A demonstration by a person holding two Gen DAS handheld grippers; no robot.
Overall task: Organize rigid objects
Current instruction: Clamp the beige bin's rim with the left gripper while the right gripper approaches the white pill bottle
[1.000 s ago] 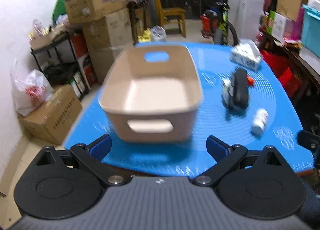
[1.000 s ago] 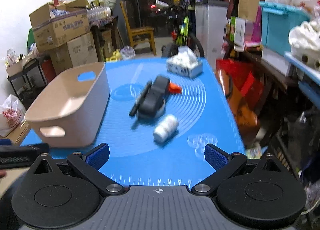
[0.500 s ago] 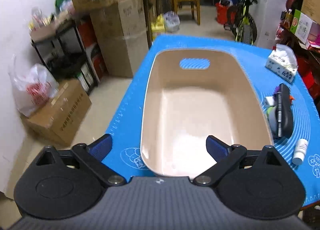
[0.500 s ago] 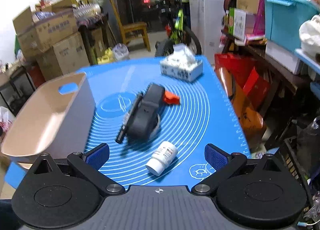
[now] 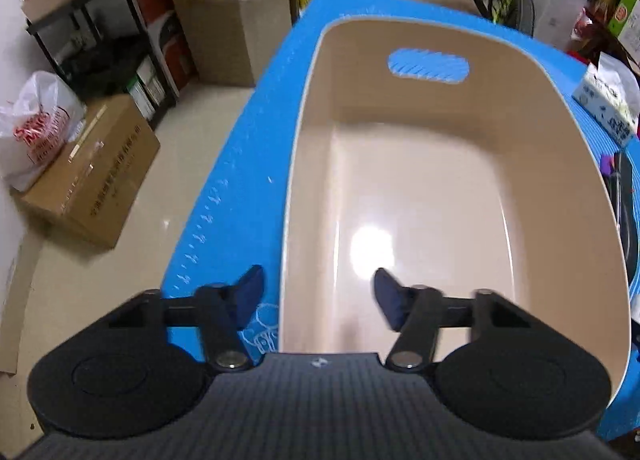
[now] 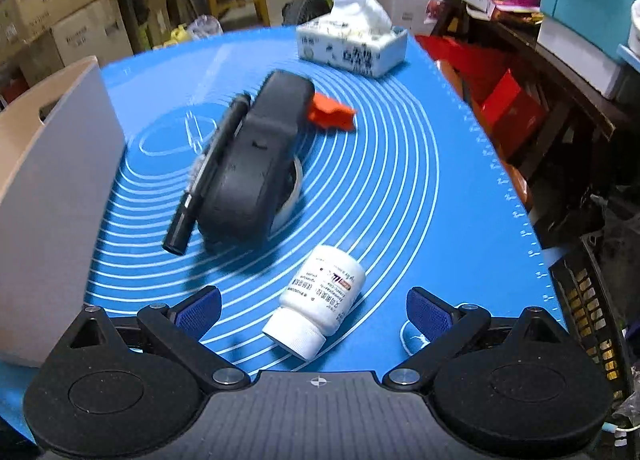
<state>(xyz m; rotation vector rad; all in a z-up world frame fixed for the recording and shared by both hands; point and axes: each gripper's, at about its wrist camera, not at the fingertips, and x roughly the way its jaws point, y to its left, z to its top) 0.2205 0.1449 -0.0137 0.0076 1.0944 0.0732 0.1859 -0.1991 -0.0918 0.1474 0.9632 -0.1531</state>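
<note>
Left gripper [image 5: 318, 294], about half open, its jaws having just been closing; the near left wall of the beige bin [image 5: 472, 43] stands between the pads, one finger outside at 9 o'clock, the other inside at 3 o'clock, neither pad seen pressing it; the bin rests on the blue mat [image 5: 240, 147], long axis running 6 to 12 o'clock, its handle slot at 12. Right gripper [image 6: 314, 310], jaws wide apart and holding nothing; the white pill bottle [image 6: 320, 300] lies on its side between the pads, untouched, long axis 7 to 1 o'clock, cap toward 7; beyond it, at 11 o'clock, a black case [image 6: 256, 163] with a black pen [image 6: 208, 175] alongside, both running 7 to 1; an orange clip [image 6: 332, 113] at 12; a tissue box [image 6: 352, 45] farther at 12.
</note>
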